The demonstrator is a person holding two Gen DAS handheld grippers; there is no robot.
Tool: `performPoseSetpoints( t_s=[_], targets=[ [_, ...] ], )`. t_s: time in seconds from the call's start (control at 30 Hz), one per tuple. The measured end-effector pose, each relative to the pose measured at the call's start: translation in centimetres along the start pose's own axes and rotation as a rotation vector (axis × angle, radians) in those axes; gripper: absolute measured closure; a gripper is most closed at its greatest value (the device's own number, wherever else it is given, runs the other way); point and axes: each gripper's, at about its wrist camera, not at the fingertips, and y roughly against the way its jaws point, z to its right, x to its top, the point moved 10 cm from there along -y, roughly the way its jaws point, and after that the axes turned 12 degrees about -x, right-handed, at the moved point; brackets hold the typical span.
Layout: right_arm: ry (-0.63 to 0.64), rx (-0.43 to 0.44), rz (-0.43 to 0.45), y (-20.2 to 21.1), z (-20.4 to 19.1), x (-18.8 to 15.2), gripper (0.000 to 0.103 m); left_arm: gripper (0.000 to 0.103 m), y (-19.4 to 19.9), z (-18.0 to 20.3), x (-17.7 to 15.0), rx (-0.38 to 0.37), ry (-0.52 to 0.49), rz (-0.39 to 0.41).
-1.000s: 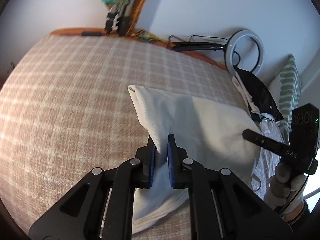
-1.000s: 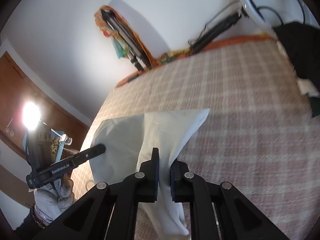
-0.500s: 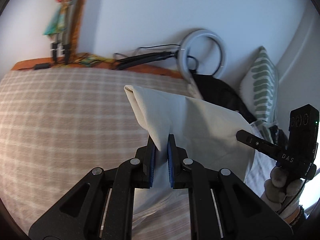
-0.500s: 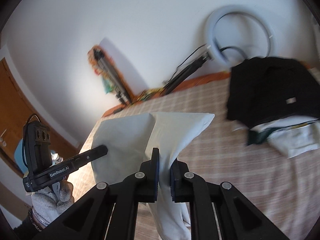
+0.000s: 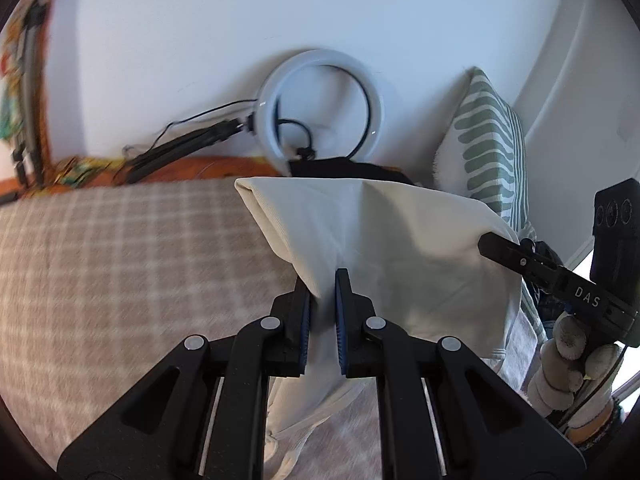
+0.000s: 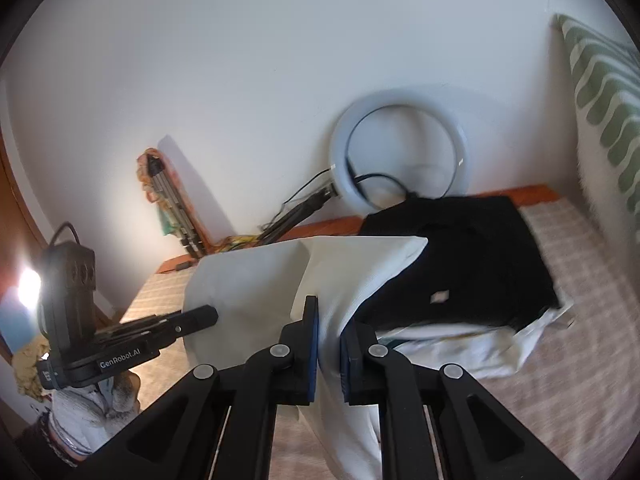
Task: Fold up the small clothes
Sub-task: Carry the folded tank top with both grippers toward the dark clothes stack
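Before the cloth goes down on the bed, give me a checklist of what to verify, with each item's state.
1. Left tool shut on the cream cloth: ok, fabric is pinched between its pads.
2. Right tool shut on the cloth: ok, fabric runs between its pads.
3. Cloth spread between both tools: ok, though a crease runs down the middle.
4. Lower edge of the cloth lifted off the bed: cannot tell, it hangs below the tools out of view.
5. Clothes pile out of the way: not ok, the black garment lies just behind the cloth's right corner.
6. Ring lamp out of the way: ok, it leans on the wall behind the pile.
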Motion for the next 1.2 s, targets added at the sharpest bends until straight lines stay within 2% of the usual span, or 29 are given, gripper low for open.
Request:
performPoseSetpoints(
  t_s=[0.33,0.57,0.9,1.03,1.13,1.2],
  targets=[
    [0.01,-0.119,0.027,-2.8,8.6,5.3,0.097,0.094,-7.6,2.7,5.5,-0.013,-0.035,0.013],
    [0.003,-0.174,0.022,-6.2,13.1,7.6,0.097,0.094,-12.8,3.3,6.9,0.011,-0.058,0.002],
    [0.033,-0.215,-0.035,-11.8,15.3,7.0,0.097,0.094,-17.2,1.1,6.7,0.111,-0.085,-0.041],
    [0.034,-0.257,-0.08,-13.5,16.5,6.2,0.096,0.093,-18.2,-0.3,6.5,0.179,-0.102,-0.058],
    [0.045,-0.317,-0.127,-14.4,17.2,5.7,0.091,0.093,-17.9,-1.0,6.6,0.224,-0.107,-0.047],
    [0.049,-0.364,-0.143,-14.7,17.9,5.4,0.081,0.093,-17.7,-1.1,6.5,0.225,-0.109,-0.05]
  ],
)
